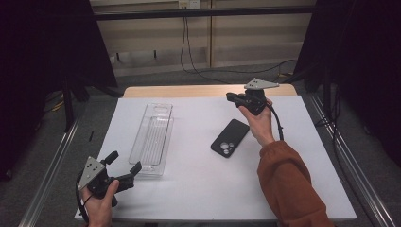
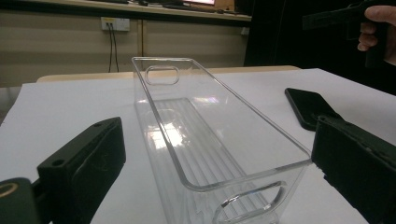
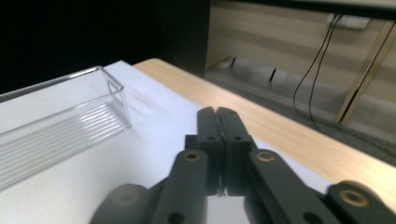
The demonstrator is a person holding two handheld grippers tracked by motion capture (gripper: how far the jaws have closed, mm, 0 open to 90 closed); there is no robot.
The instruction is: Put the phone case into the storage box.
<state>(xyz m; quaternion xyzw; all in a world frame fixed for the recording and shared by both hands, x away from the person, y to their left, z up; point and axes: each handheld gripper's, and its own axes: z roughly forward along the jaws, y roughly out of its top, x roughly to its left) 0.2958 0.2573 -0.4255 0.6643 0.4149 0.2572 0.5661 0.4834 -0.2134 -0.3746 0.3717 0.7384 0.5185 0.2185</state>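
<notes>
A clear plastic bin (image 1: 152,137) lies lengthwise on the left half of the white-covered table (image 1: 198,189), with nothing inside it. A black phone (image 1: 230,138) lies camera-side up to the bin's right. My left gripper (image 1: 125,161) is held low at the bin's near end, open, its jaws spread wider than the bin's end wall (image 2: 243,186). In the left gripper view the phone (image 2: 310,107) sits just beyond the right jaw. My right gripper (image 1: 230,97) hovers over the far right of the table, pointing left, shut on nothing (image 3: 217,112), with the bin (image 3: 56,116) off to its left.
A strip of bare wood (image 1: 189,91) runs along the table's far edge beyond the white sheet. Black cables (image 1: 189,56) hang by the back wall. Dark curtains (image 1: 47,42) flank both sides. Metal rails (image 1: 52,165) run beside the table.
</notes>
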